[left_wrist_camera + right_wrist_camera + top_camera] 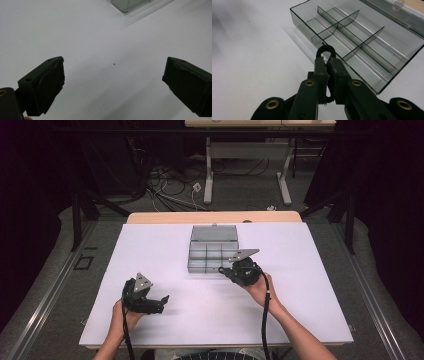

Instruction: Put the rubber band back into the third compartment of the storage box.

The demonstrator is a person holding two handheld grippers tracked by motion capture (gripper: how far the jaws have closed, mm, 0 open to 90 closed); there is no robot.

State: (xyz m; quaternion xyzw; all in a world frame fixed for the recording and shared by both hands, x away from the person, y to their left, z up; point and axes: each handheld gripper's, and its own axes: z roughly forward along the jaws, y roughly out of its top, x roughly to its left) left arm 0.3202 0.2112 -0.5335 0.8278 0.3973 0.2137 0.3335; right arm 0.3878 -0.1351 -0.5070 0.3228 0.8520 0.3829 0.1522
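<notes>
Here my right claw (327, 65) pinches a black loop (325, 51) just short of the box (372, 42) at bench (300, 295) centre, 12 o'clock. It could snag the wall and slip free. My left claw (112, 82) gapes, empty.

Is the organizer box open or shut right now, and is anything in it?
Open and empty. The box has its lid folded back flat, and the compartments seen in the right gripper view hold nothing.

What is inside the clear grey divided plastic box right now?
The clear grey divided plastic box looks empty in every visible compartment. The right gripper, pinching a small black rubber loop, hides part of its near edge.
</notes>
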